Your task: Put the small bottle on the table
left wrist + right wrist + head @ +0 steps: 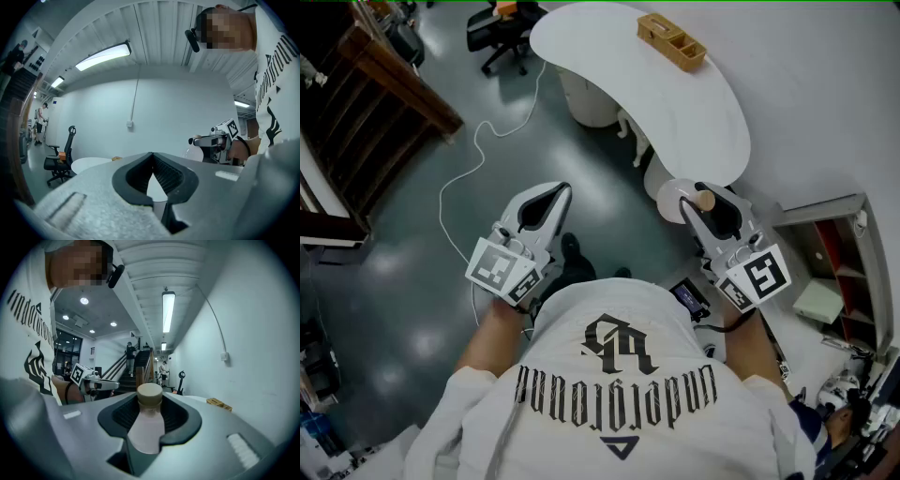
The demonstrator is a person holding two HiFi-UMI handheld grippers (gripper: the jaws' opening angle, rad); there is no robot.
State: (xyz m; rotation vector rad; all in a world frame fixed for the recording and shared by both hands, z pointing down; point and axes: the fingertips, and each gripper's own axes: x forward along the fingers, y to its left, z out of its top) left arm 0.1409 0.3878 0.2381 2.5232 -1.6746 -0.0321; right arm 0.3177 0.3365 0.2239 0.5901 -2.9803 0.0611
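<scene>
In the right gripper view a small pale bottle with a tan cap stands upright between the dark pads, and my right gripper is shut on it. From the head view only the bottle's cap shows at the tips of the right gripper, held in the air near the front edge of the curved white table. My left gripper hangs over the grey floor to the left. Its jaws are shut with nothing in them, and the tips of the left gripper meet.
A wooden box lies on the table's far end. A black office chair stands behind the table, and a white cable runs across the floor. Wooden stairs rise at the left; a shelf unit stands at the right.
</scene>
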